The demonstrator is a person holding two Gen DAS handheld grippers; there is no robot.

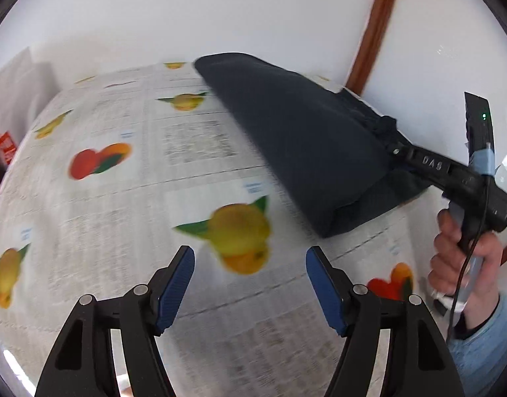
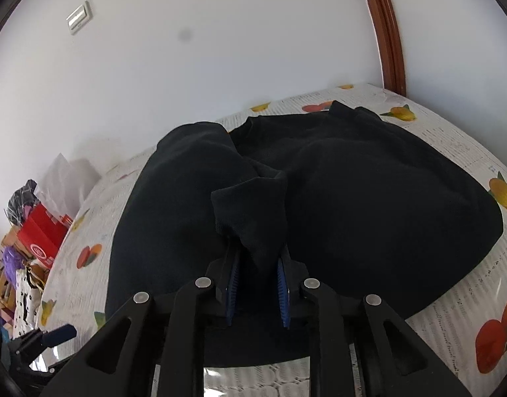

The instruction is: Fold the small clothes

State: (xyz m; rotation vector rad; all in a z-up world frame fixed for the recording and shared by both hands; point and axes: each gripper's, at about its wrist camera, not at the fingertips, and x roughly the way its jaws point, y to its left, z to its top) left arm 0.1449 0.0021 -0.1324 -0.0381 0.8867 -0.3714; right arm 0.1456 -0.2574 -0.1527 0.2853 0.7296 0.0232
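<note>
The right gripper (image 2: pixel 258 264) is clamped on a bunched edge of the dark garment (image 1: pixel 306 139), lifting one side off the fruit-print tablecloth (image 1: pixel 121 198) apparently to fold it over, while the left gripper (image 1: pixel 250 284) hovers nearby with fingers apart, free to help.

You've got one dark navy garment (image 2: pixel 369 198), soft and fleecy-looking, lying on the fruit-print tablecloth (image 2: pixel 458 152). From the right wrist view it spreads wide across the cloth, rumpled, with one rounded lobe bulging up toward the far-left edge of the cloth. A narrow flap of its fabric rises off the heap at the near side. From the left wrist view the garment (image 1: pixel 306 145) is doubled over, its folded edge resting on the cloth's right part.
</note>
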